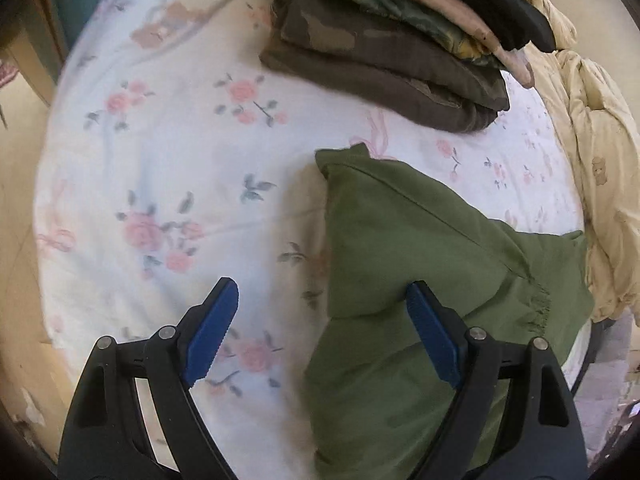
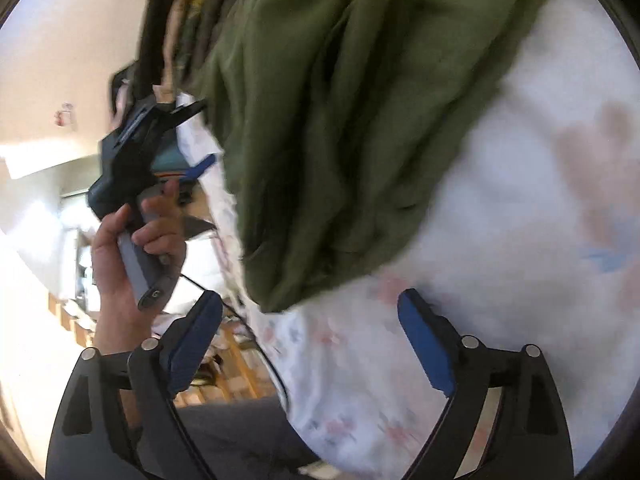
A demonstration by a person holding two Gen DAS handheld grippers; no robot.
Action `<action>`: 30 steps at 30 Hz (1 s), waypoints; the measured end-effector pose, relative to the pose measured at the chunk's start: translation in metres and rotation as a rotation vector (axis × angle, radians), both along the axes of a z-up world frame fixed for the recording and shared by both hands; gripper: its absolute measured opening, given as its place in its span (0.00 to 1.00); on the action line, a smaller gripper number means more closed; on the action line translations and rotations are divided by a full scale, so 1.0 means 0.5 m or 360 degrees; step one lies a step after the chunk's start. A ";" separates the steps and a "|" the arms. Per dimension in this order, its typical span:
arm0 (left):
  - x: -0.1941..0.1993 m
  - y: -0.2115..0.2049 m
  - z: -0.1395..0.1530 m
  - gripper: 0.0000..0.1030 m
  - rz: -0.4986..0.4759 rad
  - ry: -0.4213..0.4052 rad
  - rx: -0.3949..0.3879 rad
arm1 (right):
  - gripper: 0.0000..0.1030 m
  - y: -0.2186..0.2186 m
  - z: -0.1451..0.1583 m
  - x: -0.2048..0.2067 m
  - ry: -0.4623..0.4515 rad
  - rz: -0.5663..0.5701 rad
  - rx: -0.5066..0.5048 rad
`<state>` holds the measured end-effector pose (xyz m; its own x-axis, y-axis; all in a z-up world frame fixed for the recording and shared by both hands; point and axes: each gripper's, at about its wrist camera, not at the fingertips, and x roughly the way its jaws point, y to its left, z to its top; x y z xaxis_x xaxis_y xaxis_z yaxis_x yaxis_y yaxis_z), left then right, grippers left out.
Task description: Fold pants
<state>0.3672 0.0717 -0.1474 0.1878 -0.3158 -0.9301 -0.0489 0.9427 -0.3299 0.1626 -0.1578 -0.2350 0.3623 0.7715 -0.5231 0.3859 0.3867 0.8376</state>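
Note:
Olive green pants (image 1: 420, 264) lie partly folded on the floral bed sheet (image 1: 180, 152). In the left wrist view my left gripper (image 1: 320, 304) is open and empty, its right finger over the pants' left edge, its left finger over bare sheet. In the right wrist view the pants (image 2: 340, 120) lie bunched ahead. My right gripper (image 2: 310, 312) is open and empty, just short of the pants' near end. The left gripper (image 2: 168, 140) shows there too, held in a hand at the bed's edge.
A stack of folded clothes (image 1: 384, 52), camouflage, brown and black, sits at the far side of the bed. A cream quilt (image 1: 592, 160) is bunched on the right. The bed's edge (image 2: 256, 320) and a wooden floor (image 2: 236, 364) lie to the left of my right gripper.

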 end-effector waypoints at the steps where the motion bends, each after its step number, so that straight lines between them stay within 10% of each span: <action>1: -0.002 -0.001 0.000 0.81 0.0000 -0.0004 -0.0018 | 0.95 0.011 0.000 0.002 -0.0030 0.0008 -0.0020; 6: 0.016 -0.033 -0.011 0.81 -0.0101 -0.0013 -0.0025 | 0.98 0.022 -0.010 0.018 -0.0077 -0.0221 -0.0059; 12: 0.037 -0.029 -0.035 0.68 -0.0099 -0.0040 -0.0031 | 0.79 -0.033 -0.016 0.017 -0.0047 -0.0368 -0.0140; 15: 0.046 -0.032 -0.035 0.33 -0.0127 -0.0082 -0.0067 | 0.60 -0.022 -0.012 0.015 -0.0031 -0.0347 -0.0157; 18: 0.047 -0.045 -0.036 0.28 -0.0116 -0.0088 -0.0076 | 0.55 -0.020 -0.018 0.023 -0.0003 -0.0352 -0.0097; 20: 0.051 -0.048 -0.037 0.19 -0.0101 -0.0099 -0.0086 | 0.22 -0.020 -0.020 0.026 0.0000 -0.0311 -0.0129; 30: 0.029 -0.034 0.047 0.06 -0.0159 -0.0204 0.0053 | 0.12 -0.024 0.047 -0.004 -0.0169 -0.0287 -0.0072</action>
